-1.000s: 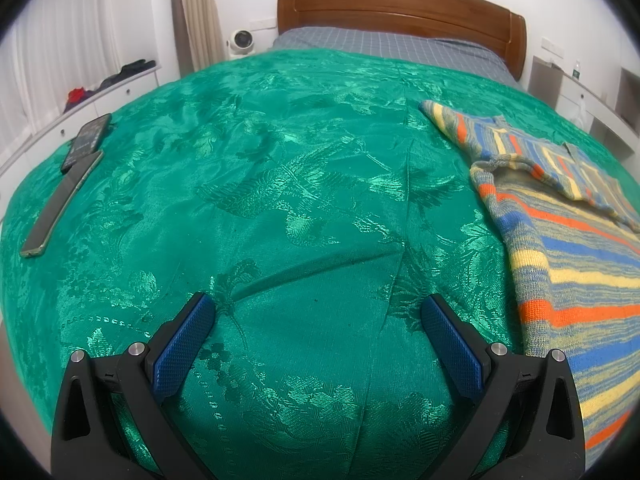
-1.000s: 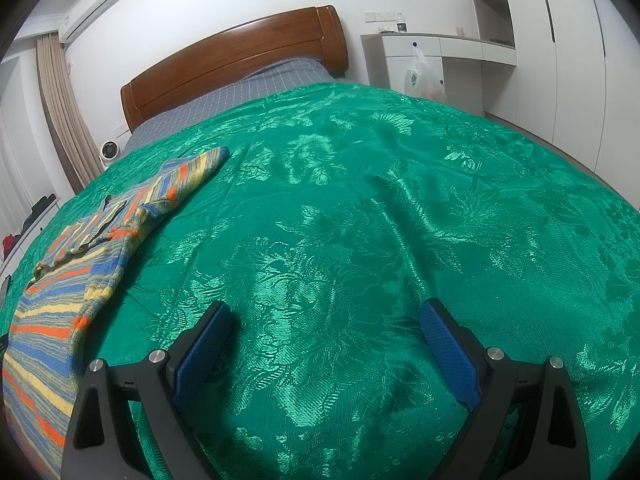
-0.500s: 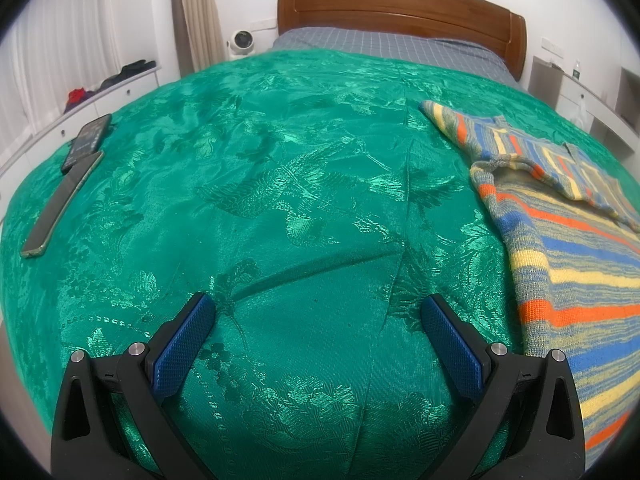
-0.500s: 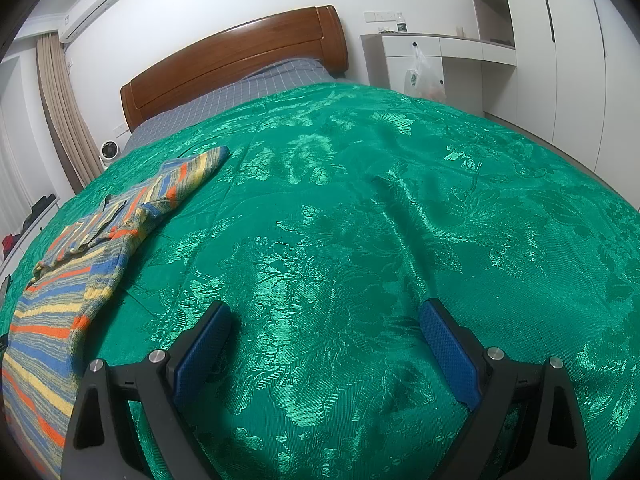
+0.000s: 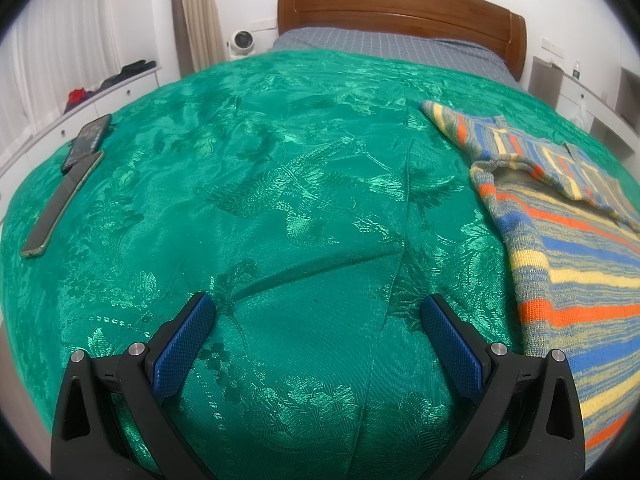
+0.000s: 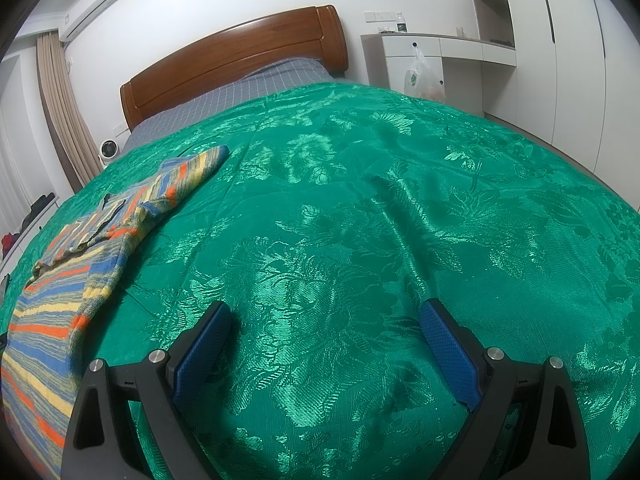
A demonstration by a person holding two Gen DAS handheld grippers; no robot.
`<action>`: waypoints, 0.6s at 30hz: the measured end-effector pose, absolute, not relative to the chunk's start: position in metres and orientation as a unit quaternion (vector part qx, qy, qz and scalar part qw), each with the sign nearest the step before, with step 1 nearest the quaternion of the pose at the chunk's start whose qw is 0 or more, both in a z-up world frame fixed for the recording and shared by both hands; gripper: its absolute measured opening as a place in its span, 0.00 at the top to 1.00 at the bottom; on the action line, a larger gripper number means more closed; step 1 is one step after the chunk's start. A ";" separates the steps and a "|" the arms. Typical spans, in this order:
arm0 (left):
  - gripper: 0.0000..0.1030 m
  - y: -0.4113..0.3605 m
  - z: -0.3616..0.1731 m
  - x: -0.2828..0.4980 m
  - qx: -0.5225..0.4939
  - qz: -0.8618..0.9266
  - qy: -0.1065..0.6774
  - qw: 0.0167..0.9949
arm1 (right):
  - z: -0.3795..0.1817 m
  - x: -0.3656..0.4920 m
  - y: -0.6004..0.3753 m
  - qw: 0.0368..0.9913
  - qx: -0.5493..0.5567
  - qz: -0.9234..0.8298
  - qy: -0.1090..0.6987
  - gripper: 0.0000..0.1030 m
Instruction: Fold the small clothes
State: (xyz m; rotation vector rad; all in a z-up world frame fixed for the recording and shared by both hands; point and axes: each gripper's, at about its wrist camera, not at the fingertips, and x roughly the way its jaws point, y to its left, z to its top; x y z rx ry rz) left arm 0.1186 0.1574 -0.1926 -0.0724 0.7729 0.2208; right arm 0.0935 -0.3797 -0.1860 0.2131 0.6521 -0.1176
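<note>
Both pairs of blue-padded fingers stand spread wide with nothing between them: the left gripper [image 5: 318, 316] and the right gripper [image 6: 324, 322] each hang low over bare cloth, their black frames filling the bottom of each wrist view. Whether the pads touch the cover cannot be told.

Between the two grippers lies the small knitted sweater striped in blue, yellow, orange and grey [image 5: 568, 248], flat on the bed. It sits to the right of the left gripper and to the left of the right gripper [image 6: 60, 304], just beside each but touched by neither. One sleeve [image 5: 452, 120] reaches toward the headboard, and part of the upper garment is turned over on itself.

Under it spreads a shiny green bedcover with a woven floral pattern [image 5: 280, 200], creased in front of the left gripper. Two dark phones [image 5: 60, 200] lie near its far left edge, well apart from the sweater. Beyond are a grey checked sheet [image 5: 380, 46] and a brown wooden headboard [image 5: 400, 4].
</note>
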 end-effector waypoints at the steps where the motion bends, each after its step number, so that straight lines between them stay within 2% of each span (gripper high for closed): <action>1: 0.00 0.157 -0.193 0.119 -0.035 0.107 0.376 0.920 | -0.186 0.093 -0.380 0.940 0.104 -0.058 0.319 0.08; 8: 0.00 0.159 -0.191 0.118 -0.040 0.102 0.381 0.918 | -0.187 0.097 -0.378 0.938 0.098 -0.058 0.326 0.06; 14: 0.01 0.171 -0.158 0.085 -0.095 -0.001 0.442 0.892 | -0.157 0.097 -0.375 0.908 0.099 -0.033 0.405 0.06; 16: 0.01 0.158 -0.156 0.069 -0.068 -0.045 0.484 0.871 | -0.137 0.075 -0.364 0.902 0.109 0.024 0.417 0.06; 18: 0.02 0.138 -0.164 0.055 -0.038 -0.074 0.526 0.847 | -0.130 0.051 -0.341 0.876 0.094 0.094 0.463 0.06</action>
